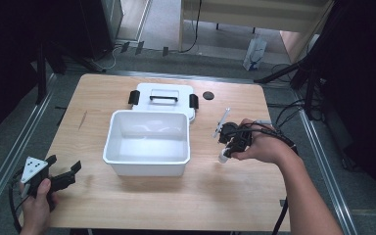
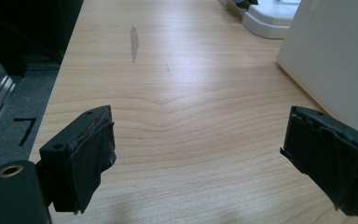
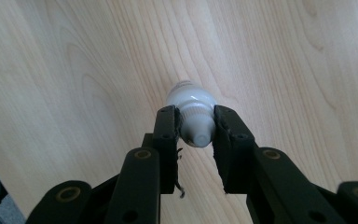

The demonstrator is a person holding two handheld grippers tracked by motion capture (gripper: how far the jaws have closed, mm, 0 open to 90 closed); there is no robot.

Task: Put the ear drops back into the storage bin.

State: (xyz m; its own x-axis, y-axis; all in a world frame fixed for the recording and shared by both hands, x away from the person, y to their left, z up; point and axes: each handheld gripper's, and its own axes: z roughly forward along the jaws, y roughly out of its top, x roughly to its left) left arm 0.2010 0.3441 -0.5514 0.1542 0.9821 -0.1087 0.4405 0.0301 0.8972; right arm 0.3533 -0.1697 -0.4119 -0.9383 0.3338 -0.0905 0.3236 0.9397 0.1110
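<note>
Since right gripper (image 3: 195, 133) clamps small white bottle (image 3: 192, 112) only at narrow neck, just right of white bin (image 1: 147, 142), we judge it could pivot or slip out during carry. Left gripper (image 2: 200, 161) spread wide, holding nothing, over table (image 2: 177, 93).

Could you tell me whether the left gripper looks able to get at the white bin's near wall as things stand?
Probably yes: the left gripper is open and holds nothing, and bare table lies between it and the white bin.
</note>
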